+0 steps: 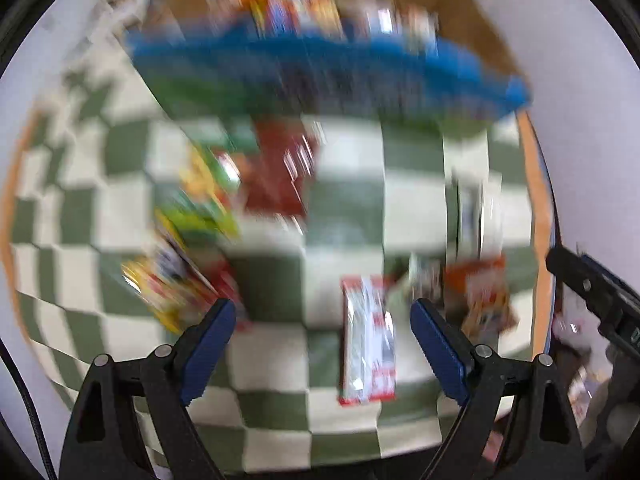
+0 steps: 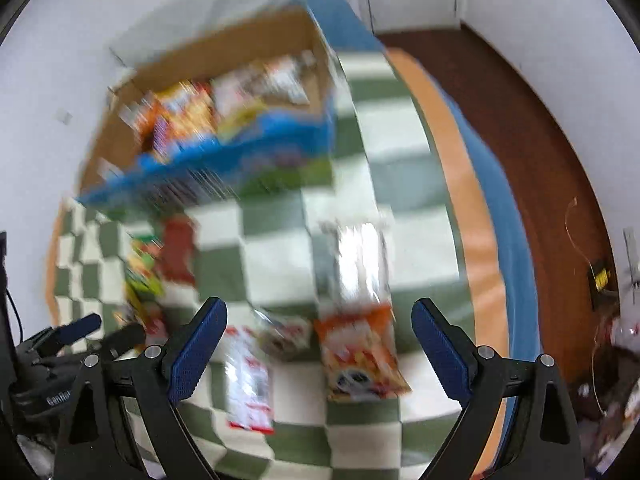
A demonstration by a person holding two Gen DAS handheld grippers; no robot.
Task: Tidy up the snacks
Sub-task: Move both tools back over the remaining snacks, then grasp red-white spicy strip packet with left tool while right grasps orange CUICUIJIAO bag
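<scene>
Both views are motion-blurred. Snack packets lie on a green-and-white checkered cloth (image 1: 344,208). My left gripper (image 1: 322,312) is open and empty, with a red-and-white packet (image 1: 368,344) lying between its fingers below. An orange packet (image 1: 480,296) lies to its right, a dark red packet (image 1: 276,168) and yellow-green packets (image 1: 200,200) further ahead. My right gripper (image 2: 320,312) is open and empty above an orange packet (image 2: 360,356), with a silver packet (image 2: 360,260) just beyond and the red-and-white packet (image 2: 248,384) to the left.
A blue-fronted cardboard box (image 1: 320,64) holding several snack packets stands at the far edge of the cloth; it also shows in the right wrist view (image 2: 240,144). The table's orange rim (image 2: 468,184) and brown floor (image 2: 540,120) lie to the right. White walls stand behind.
</scene>
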